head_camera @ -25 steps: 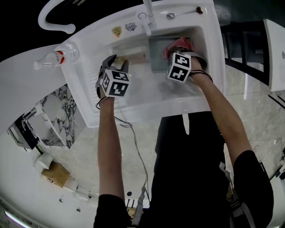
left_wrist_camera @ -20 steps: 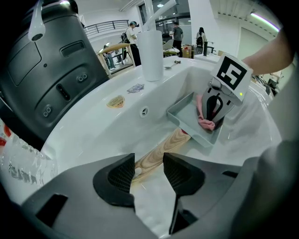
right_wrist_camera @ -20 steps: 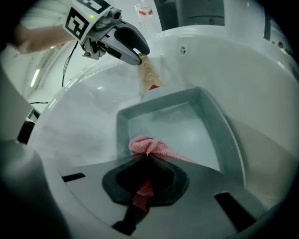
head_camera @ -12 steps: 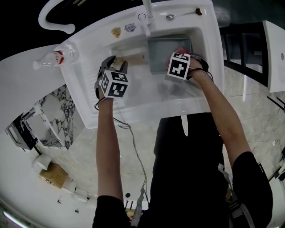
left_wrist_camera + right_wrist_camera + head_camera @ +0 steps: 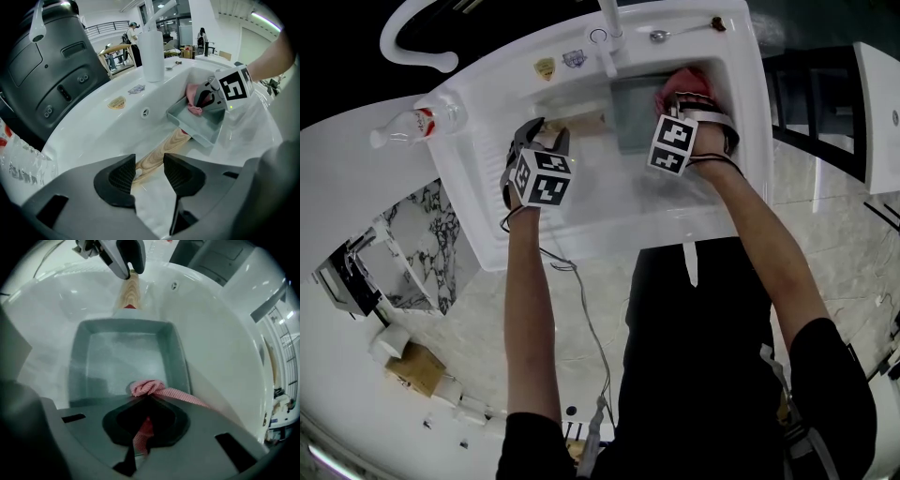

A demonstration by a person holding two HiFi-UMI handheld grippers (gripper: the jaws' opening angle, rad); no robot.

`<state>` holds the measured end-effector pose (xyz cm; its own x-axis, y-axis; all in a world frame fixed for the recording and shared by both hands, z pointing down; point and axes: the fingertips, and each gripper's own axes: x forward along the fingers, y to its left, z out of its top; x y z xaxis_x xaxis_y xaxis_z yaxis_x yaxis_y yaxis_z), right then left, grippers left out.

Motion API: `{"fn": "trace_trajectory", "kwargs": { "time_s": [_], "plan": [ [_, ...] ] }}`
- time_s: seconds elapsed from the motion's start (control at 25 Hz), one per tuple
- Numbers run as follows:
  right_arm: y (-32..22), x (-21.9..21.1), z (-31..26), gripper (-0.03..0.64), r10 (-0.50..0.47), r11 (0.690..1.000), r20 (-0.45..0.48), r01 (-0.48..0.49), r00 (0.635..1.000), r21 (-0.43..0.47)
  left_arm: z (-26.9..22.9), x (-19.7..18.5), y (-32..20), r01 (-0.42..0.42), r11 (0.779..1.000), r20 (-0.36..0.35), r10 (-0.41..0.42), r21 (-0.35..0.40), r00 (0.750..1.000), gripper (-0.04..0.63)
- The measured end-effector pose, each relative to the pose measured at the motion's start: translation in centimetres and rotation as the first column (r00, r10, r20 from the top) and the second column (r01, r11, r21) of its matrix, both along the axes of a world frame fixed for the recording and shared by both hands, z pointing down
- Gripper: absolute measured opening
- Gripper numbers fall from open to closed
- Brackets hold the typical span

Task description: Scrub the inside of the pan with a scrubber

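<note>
Sink [image 5: 469, 178]: white; both forearms [image 5: 525, 281] are extended into it.
Left gripper [image 5: 149, 174]: jaws are clamped on wooden handle [image 5: 161, 152].
Right gripper [image 5: 146, 416]: pink scrubber [image 5: 147, 388] is pinched, pressed inside grey pan [image 5: 122, 357].

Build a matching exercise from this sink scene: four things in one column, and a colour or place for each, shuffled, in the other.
1 pan
2 scrubber
3 wooden handle
4 bottle

A clamped in the right gripper
B lying outside the sink basin
C grey
D held by the left gripper

Pairs: 1-C, 2-A, 3-D, 4-B
</note>
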<state>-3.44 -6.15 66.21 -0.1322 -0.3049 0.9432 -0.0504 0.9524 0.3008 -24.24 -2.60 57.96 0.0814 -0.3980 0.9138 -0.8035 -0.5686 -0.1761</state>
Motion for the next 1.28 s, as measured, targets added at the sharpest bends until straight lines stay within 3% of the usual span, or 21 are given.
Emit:
{"fn": "trace_trajectory", "kwargs": {
  "time_s": [0.16,0.32,0.44,0.56,0.72,0.88,1.04,1.28],
  "plan": [
    [-2.3,0.6,0.1,0.025,-0.042,0.987,-0.069,0.052,0.997,0.151,0.1,0.0,-0.1,0.003,1.0,-0.001,-0.003,-0.002,1.0,0.198],
    [-2.7,1.5,0.2,0.025,-0.041,0.987,-0.135,0.061,0.99,0.147,0.1,0.0,-0.1,0.008,1.0,0.002,-0.008,-0.014,1.0,0.198],
    [-1.4,2.1,0.4,0.025,-0.046,0.997,-0.166,0.056,0.985,0.055,0.1,0.0,-0.1,0.012,1.0,0.003,-0.012,-0.016,1.0,0.199],
    [1.1,2.7,0.7,0.025,-0.084,0.993,-0.191,0.067,0.978,-0.096,0.1,-0.1,0.0,0.014,1.0,0.003,-0.014,-0.012,1.0,0.199],
    [4.5,2.9,0.9,0.025,-0.106,0.957,-0.177,0.052,0.978,-0.284,0.1,0.0,0.0,0.019,1.0,0.003,-0.019,-0.007,1.0,0.198],
    [7.2,2.4,0.7,0.025,-0.038,0.898,-0.133,-0.025,0.99,-0.439,0.0,0.0,0.0,0.018,1.0,0.002,-0.018,-0.007,1.0,0.198],
    [7.8,1.3,0.4,0.025,-0.005,0.882,-0.077,-0.033,0.997,-0.471,0.0,0.0,0.0,0.018,1.0,0.001,-0.018,-0.005,1.0,0.198],
    [8.1,-2.8,-0.4,0.025,0.043,0.864,0.088,0.007,0.995,-0.503,0.1,0.0,0.0,0.018,1.0,0.001,-0.018,-0.003,1.0,0.198]
  ]
}}
